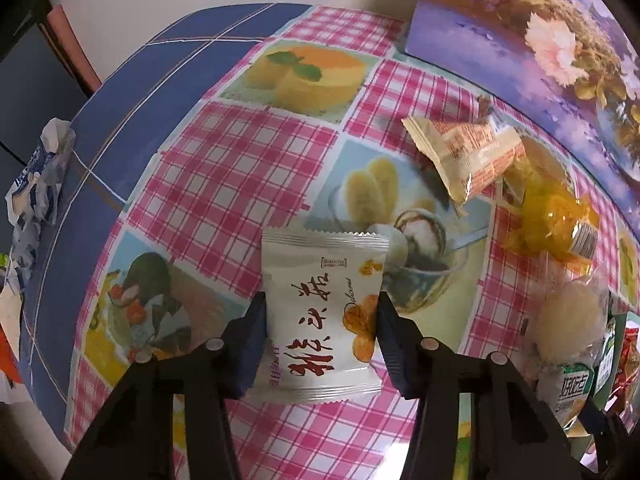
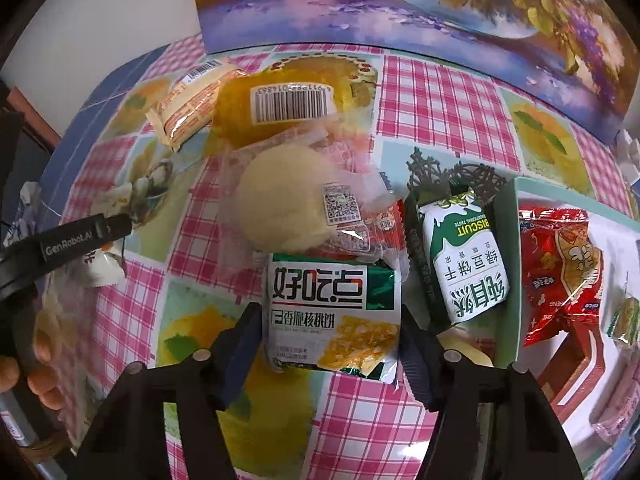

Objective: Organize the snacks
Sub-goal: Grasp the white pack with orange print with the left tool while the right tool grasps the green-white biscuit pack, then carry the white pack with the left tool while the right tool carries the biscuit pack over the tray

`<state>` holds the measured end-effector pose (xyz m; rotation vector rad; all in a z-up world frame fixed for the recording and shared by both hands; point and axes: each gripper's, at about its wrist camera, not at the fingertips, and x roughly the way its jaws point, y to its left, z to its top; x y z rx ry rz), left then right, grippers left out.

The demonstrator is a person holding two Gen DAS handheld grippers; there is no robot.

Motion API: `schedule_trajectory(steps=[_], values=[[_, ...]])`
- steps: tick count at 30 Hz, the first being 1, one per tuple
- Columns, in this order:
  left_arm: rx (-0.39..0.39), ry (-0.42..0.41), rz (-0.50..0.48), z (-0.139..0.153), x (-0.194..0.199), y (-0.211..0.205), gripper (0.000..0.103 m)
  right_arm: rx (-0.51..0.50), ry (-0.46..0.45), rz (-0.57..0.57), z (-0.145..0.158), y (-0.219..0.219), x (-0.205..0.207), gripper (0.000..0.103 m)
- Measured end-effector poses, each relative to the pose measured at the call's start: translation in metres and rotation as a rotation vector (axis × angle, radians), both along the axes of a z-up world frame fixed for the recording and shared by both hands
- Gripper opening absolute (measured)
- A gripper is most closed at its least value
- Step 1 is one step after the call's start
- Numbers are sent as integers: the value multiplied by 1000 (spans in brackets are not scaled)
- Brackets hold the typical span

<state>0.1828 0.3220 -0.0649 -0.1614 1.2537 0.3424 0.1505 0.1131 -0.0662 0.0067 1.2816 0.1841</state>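
I am pinching the white snack packet (image 1: pixel 324 316) in my left gripper (image 1: pixel 322 332) above the tablecloth (image 1: pixel 224 152). My right gripper (image 2: pixel 326 332) is clamping the walnut biscuit packet (image 2: pixel 332 312) beside the basket (image 2: pixel 416 208). Risk: slick, puffy wrappers slipping out, or catching the basket rim.

The right gripper (image 2: pixel 326 330) has its two fingers pressed against the sides of a green-and-white walnut biscuit packet (image 2: pixel 334 316) above the checked tablecloth (image 2: pixel 432 100). Just right, a green biscuit pack (image 2: pixel 464 264) lies in a dark basket (image 2: pixel 416 240), with a red packet (image 2: pixel 560 272) farther right in a white box (image 2: pixel 516 280).
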Motion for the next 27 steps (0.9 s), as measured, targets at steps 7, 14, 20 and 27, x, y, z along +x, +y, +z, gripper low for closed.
schedule_trajectory(steps=[7, 14, 20, 27], values=[[15, 19, -6, 3, -11, -12, 53, 20, -1, 4, 3, 1, -4, 59], [38, -11, -12, 26, -24, -28, 53, 57, -19, -3, 15, -5, -11, 59], [55, -67, -20, 58, -38, -46, 53, 107, -45, -30, 36, -17, -19, 59], [83, -156, -35, 98, -52, -50, 53, 137, -107, -76, 70, -37, -27, 59]])
